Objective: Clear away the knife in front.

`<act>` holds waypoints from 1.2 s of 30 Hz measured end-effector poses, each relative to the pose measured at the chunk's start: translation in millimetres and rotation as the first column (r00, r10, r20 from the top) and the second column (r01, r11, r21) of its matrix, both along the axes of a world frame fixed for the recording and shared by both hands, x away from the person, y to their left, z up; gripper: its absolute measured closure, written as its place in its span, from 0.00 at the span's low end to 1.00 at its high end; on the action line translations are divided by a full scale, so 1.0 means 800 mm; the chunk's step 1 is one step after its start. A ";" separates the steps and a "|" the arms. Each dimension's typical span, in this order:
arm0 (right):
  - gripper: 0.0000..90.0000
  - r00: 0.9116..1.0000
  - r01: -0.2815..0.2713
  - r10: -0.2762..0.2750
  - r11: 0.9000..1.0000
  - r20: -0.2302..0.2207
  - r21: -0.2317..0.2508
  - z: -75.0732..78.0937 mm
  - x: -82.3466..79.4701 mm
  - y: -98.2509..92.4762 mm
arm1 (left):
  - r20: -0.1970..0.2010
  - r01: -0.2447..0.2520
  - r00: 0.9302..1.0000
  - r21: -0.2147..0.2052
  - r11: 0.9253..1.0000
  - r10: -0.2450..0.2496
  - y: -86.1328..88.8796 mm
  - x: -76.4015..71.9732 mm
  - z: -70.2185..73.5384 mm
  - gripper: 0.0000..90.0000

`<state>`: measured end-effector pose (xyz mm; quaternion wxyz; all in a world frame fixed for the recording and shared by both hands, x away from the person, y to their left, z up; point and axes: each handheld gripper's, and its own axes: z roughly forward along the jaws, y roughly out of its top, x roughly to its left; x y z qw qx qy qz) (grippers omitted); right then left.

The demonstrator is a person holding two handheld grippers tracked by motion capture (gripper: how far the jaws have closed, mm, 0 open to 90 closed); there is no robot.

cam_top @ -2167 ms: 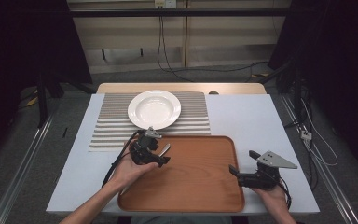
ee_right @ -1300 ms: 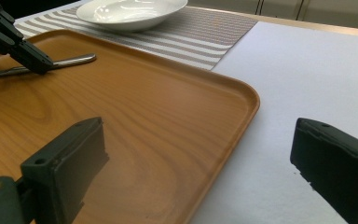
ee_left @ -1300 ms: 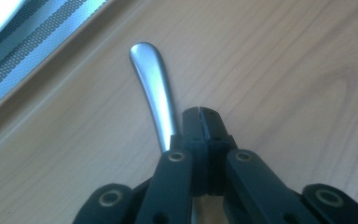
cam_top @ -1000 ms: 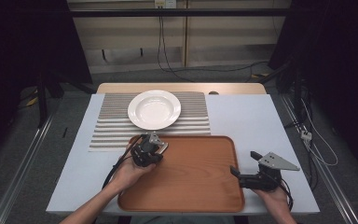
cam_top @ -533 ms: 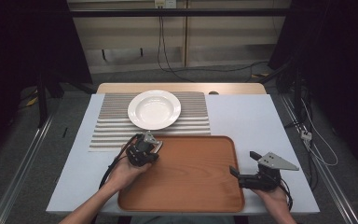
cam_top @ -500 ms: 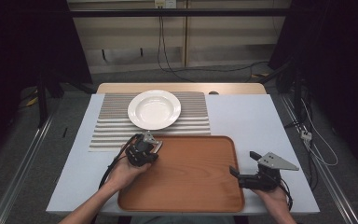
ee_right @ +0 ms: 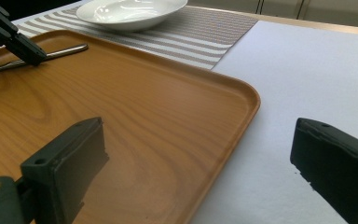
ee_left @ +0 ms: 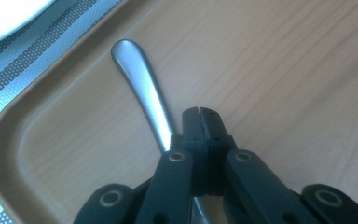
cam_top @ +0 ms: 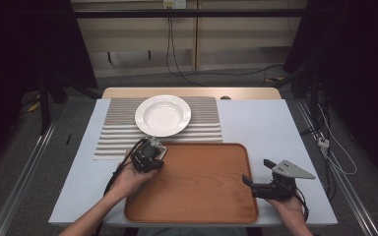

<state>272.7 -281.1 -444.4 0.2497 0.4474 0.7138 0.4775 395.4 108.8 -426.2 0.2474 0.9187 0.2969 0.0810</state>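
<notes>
Dim studio, white-topped desk (cam_top: 270, 128): left tool (ee_left: 199, 113), jaws pressed together on metal cutlery handle (ee_left: 142, 88), at far-left corner of wooden tray (cam_top: 202, 182). Right tool (ee_right: 200, 158) spread wide, idle astride tray's right rim. Step likely: lifting utensil; next, carry toward white plate (cam_top: 163, 115) on striped placemat (cam_top: 204, 125). No legible writing.

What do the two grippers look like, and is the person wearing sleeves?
Both are black. The left gripper trails a black cable. The right gripper carries a grey three-cornered plate on top. The jaws have flat black pads and brass-coloured pivot pins. The forearms are bare, no sleeves.
</notes>
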 end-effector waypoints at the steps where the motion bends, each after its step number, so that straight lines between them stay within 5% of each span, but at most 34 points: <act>1: 0.04 1.000 0.001 -0.001 1.000 -0.001 0.002 0.000 0.000 0.000 | -0.004 -0.002 1.000 0.003 1.000 0.002 0.001 -0.001 0.000 1.00; 36: 0.04 1.000 -0.002 0.002 1.000 -0.001 -0.001 0.000 0.002 0.001 | 0.002 -0.056 0.998 0.028 0.998 0.056 0.031 -0.001 0.002 1.00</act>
